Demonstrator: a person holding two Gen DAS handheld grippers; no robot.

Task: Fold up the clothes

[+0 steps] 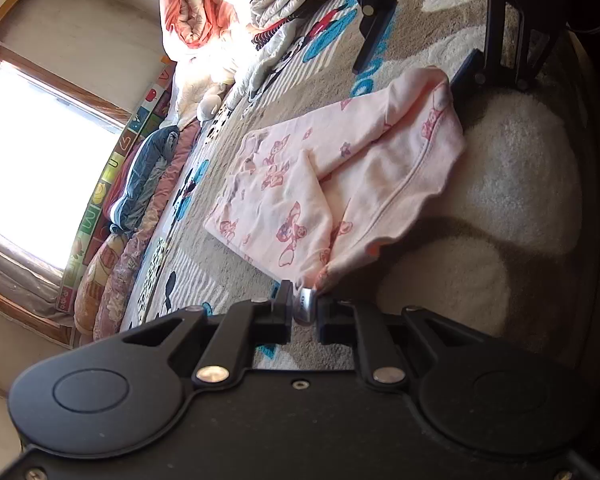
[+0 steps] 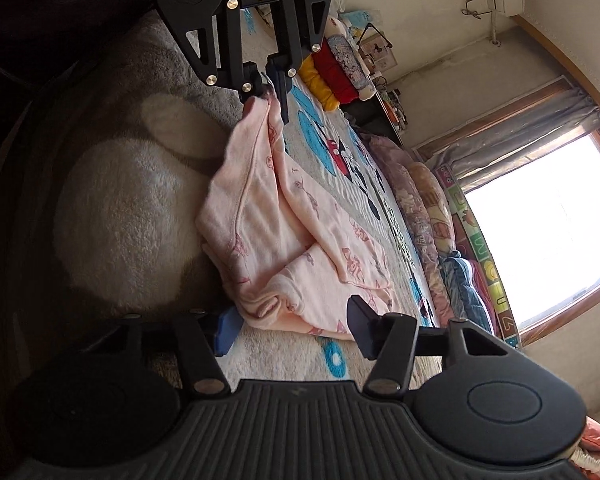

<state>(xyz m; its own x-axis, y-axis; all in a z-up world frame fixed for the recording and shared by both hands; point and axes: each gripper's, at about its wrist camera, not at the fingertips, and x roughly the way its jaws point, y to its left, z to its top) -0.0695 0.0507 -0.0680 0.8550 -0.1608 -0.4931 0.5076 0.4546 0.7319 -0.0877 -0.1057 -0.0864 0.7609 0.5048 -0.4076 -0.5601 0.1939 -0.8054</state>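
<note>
With the left gripper point(image 1: 305, 307) pinched on a corner of the pink printed garment point(image 1: 340, 176) lying partly folded on the cartoon rug point(image 1: 228, 264), and the right gripper point(image 2: 296, 326) spread wide around its opposite edge, both corners should probably travel level to keep the fold square.

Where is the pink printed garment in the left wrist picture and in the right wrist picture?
Left wrist view: pink garment at centre, one corner pinched in the left gripper.
Right wrist view: centre, running from the left gripper at top down to the open right gripper.
Shared landmark: the bright window.
</note>
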